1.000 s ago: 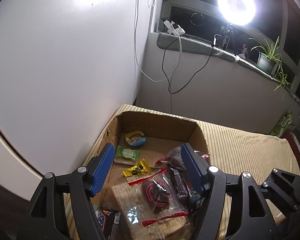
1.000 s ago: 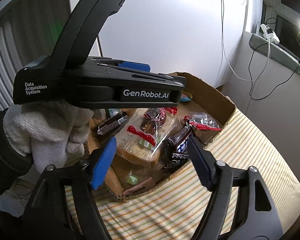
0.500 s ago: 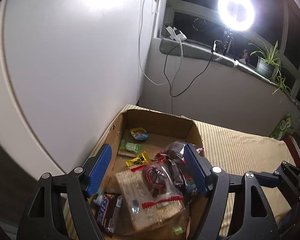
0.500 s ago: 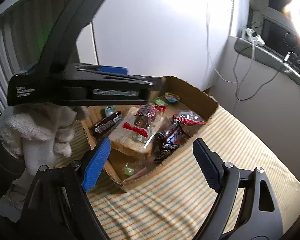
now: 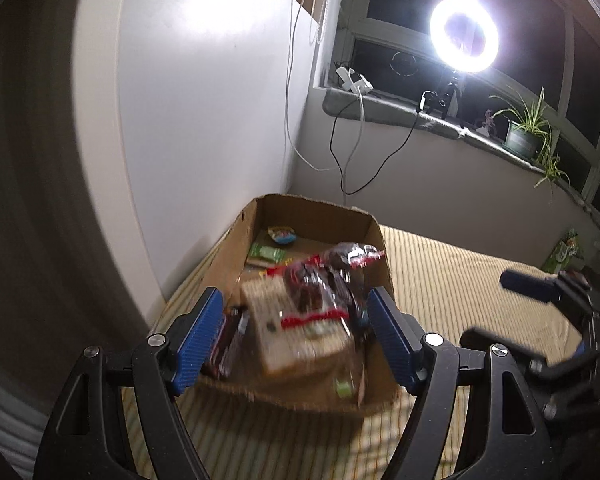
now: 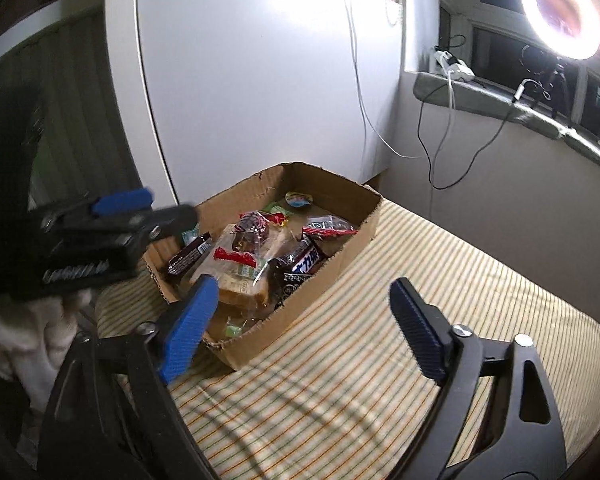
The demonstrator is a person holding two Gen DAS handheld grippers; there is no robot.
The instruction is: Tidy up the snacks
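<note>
Both grippers are now further back from the brown cardboard box w/ snack packets; right gripper just widened, left gripper released, both empty. Box lies beyond fingers; sorting looks done.

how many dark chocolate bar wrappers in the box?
2 visible. One lies along the left wall of the cardboard box, at. The other, with white lettering, leans at the right wall, at. More may be hidden under the clear bags.

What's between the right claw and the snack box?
Only bare striped cloth, seen in the right wrist view. The open right claw holds nothing, and the cardboard box sits just beyond it.
</note>
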